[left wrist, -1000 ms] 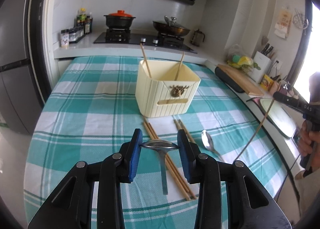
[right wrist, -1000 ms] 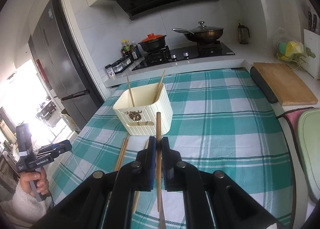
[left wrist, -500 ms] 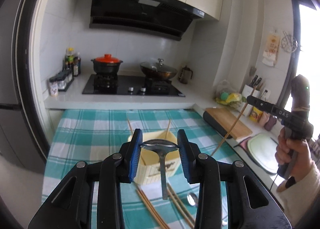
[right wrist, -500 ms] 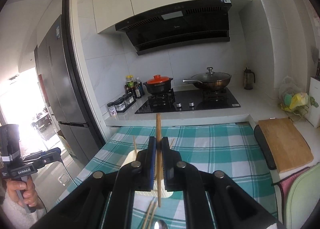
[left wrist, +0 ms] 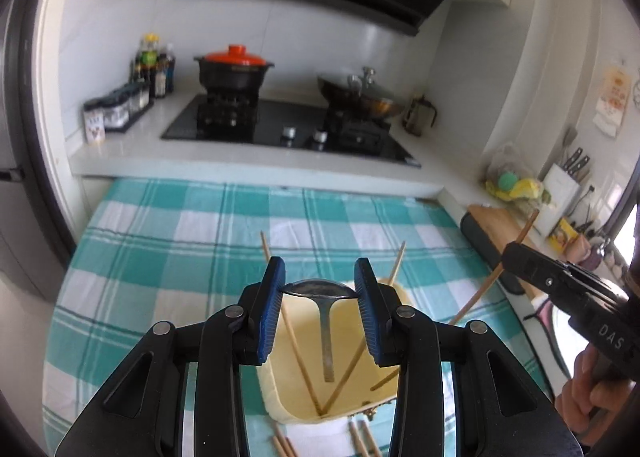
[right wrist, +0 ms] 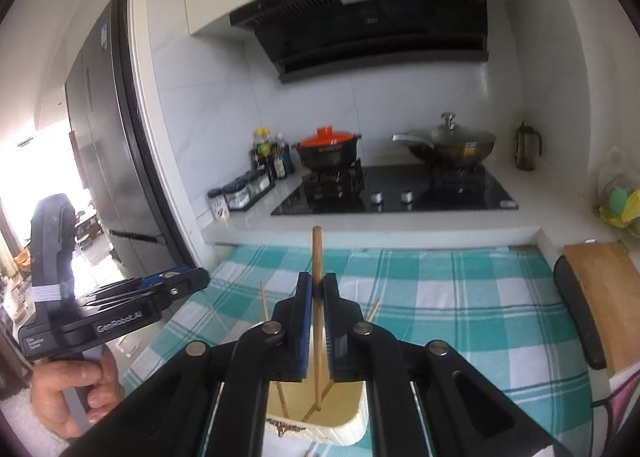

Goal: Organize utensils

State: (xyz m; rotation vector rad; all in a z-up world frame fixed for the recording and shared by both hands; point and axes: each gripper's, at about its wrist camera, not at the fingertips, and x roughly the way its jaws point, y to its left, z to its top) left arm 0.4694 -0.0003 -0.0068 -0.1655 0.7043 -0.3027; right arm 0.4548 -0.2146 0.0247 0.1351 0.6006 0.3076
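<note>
Step in hand, as judged: dropping utensils into the cream holder (left wrist: 386, 397), both loads carried at once. Left gripper (left wrist: 319, 307) clamped on the spoon (left wrist: 318, 289) by the bowl edges, bowl up between the blue pads, handle hanging straight down into the holder's open mouth, tip above the holder floor and not touching it as far as can be told. Right gripper (right wrist: 317, 323) closed tight on one chopstick (right wrist: 317, 257), stick upright, top end poking well above the pads, lower end down inside the holder (right wrist: 352, 427). Same chopstick seen from the left wrist view slanting in from the right of the holder (left wrist: 494, 277), held by the black right-hand tool. Holder directly below both grippers, sitting on the bench under a teal check cloth (left wrist: 168, 253). Already inside the holder: several chopsticks (left wrist: 298, 353) leaning on the walls, tips meeting at the near bottom corner. Still loose on the cloth just in front of the holder: more chopsticks (left wrist: 282, 445), only ends visible at the frame bottom. Next move probably calls for lowering a little more, then opening each gripper so spoon and stick fall cleanly inside; spoon needs to clear the leaning sticks, otherwise likely to jam or tip. Stick release best done near a wall so it leans and does not bounce out. After that, back to the loose chopsticks in front of the holder.
</note>
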